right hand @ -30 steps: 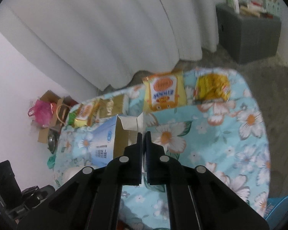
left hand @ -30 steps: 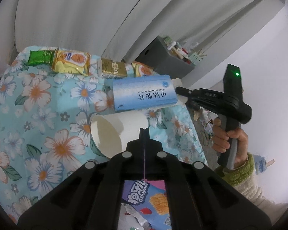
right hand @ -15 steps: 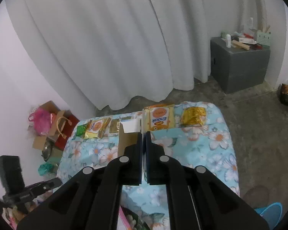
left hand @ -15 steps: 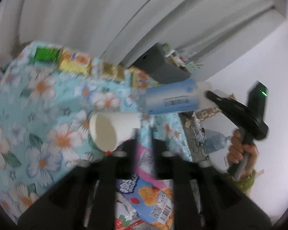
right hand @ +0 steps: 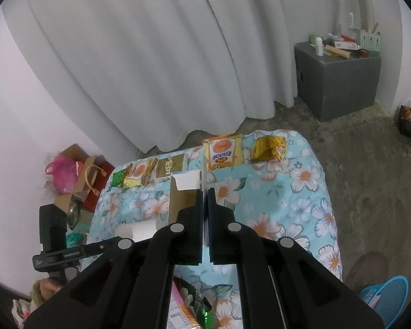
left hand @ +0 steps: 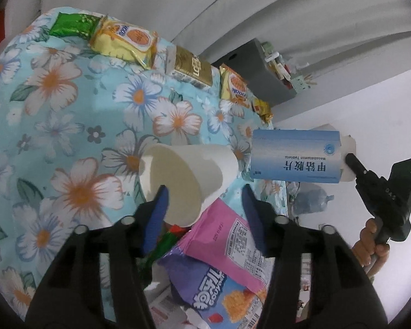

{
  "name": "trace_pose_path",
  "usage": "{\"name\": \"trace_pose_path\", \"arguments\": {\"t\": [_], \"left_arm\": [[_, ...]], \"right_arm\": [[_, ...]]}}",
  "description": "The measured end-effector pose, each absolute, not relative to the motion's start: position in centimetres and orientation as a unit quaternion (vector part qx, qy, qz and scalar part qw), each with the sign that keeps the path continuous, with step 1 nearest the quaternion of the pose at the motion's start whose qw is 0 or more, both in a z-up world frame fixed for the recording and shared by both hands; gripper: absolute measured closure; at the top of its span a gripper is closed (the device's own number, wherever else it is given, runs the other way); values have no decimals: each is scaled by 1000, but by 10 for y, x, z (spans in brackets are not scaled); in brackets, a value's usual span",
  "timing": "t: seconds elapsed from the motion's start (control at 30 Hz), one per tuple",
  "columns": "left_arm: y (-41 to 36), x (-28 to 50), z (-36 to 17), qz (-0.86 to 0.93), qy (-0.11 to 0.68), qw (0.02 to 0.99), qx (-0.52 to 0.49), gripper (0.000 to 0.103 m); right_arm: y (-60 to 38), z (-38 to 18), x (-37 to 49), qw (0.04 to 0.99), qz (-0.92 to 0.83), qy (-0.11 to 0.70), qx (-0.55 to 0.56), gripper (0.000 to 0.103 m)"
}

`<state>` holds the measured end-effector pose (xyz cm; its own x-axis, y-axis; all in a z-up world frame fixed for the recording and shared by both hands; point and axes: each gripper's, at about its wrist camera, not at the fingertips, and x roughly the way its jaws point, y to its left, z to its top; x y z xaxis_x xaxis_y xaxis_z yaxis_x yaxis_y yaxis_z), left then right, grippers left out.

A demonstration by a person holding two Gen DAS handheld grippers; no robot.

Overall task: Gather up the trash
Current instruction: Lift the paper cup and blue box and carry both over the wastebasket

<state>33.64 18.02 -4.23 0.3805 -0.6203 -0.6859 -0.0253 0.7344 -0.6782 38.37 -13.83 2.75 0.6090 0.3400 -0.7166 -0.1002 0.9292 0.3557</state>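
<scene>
In the left wrist view my left gripper point(left hand: 204, 196) is open, its fingers spread on either side of a white paper cup point(left hand: 187, 182) that lies tipped just ahead of it, above a pile of snack wrappers point(left hand: 227, 249). My right gripper point(right hand: 204, 194) is shut on the end flap of a blue and white medicine box point(right hand: 182, 194). The box point(left hand: 296, 160) hangs in the air off the right side of the table in the left wrist view, with the right gripper point(left hand: 350, 160) at its end. The cup also shows in the right wrist view point(right hand: 135, 230).
The table has a blue floral cloth point(left hand: 54, 109). Along its far edge lie a green packet point(left hand: 74, 24), yellow snack packets point(left hand: 123, 39) and a gold box point(left hand: 191, 67). A grey cabinet point(right hand: 338, 79) stands by the curtain. A blue basket point(right hand: 383, 298) sits on the floor.
My left gripper has opened and the paper cup is no longer pinched. My right gripper has lifted the medicine box off the table and carried it to the right.
</scene>
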Motion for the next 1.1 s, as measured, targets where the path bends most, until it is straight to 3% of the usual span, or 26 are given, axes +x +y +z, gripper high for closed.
{"name": "trace_pose_path", "arguments": {"t": [0.03, 0.17, 0.3, 1.1], "left_arm": [[178, 338, -45, -195, 524, 769, -309, 63], [170, 343, -50, -212, 527, 763, -308, 91], [167, 343, -44, -224, 513, 770, -307, 103], [186, 258, 95, -229, 335, 880, -246, 103]], "right_arm": [[-138, 27, 384, 885, 125, 425, 142, 100], [-137, 28, 382, 886, 126, 424, 139, 100], [-134, 30, 383, 889, 122, 421, 129, 100], [-108, 104, 339, 922, 120, 360, 81, 100]]}}
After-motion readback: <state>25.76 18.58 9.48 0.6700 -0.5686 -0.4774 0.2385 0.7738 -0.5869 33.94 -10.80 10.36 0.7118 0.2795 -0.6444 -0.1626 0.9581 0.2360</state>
